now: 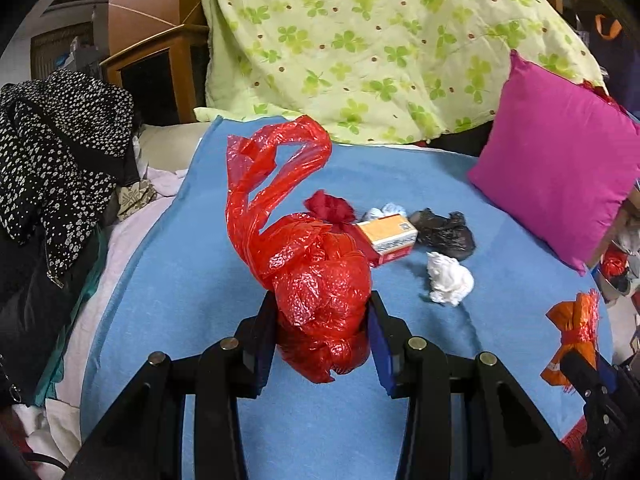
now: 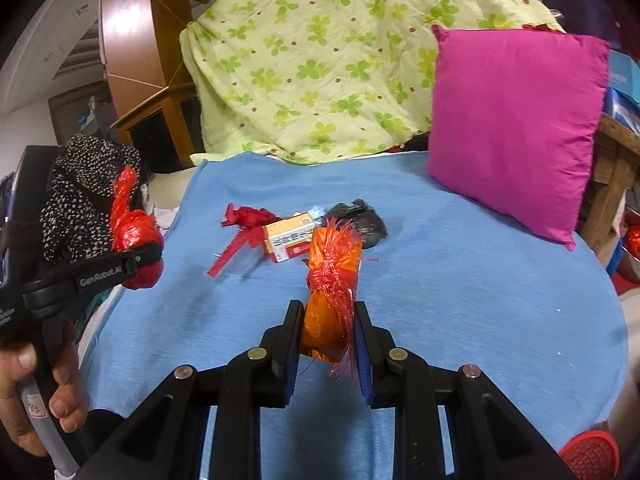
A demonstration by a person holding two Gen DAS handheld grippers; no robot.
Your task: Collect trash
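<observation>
My left gripper (image 1: 322, 312) is shut on a crumpled red plastic bag (image 1: 316, 280), held above the blue blanket (image 1: 200, 300); it also shows in the right wrist view (image 2: 134, 236). My right gripper (image 2: 328, 320) is shut on an orange wrapper with red tinsel (image 2: 332, 280), also seen at the right in the left wrist view (image 1: 576, 328). On the blanket lie an orange and white box (image 1: 390, 236), a black bag (image 1: 444, 232), a white tissue wad (image 1: 448, 278) and a red ribbon scrap (image 2: 244, 220).
A pink cushion (image 1: 560, 184) leans at the right. A green clover quilt (image 1: 360, 40) is heaped behind. Dotted black clothing (image 1: 60, 168) lies at the left. A wooden cabinet (image 1: 160, 72) stands at the back left. A red basket (image 2: 592, 454) sits low right.
</observation>
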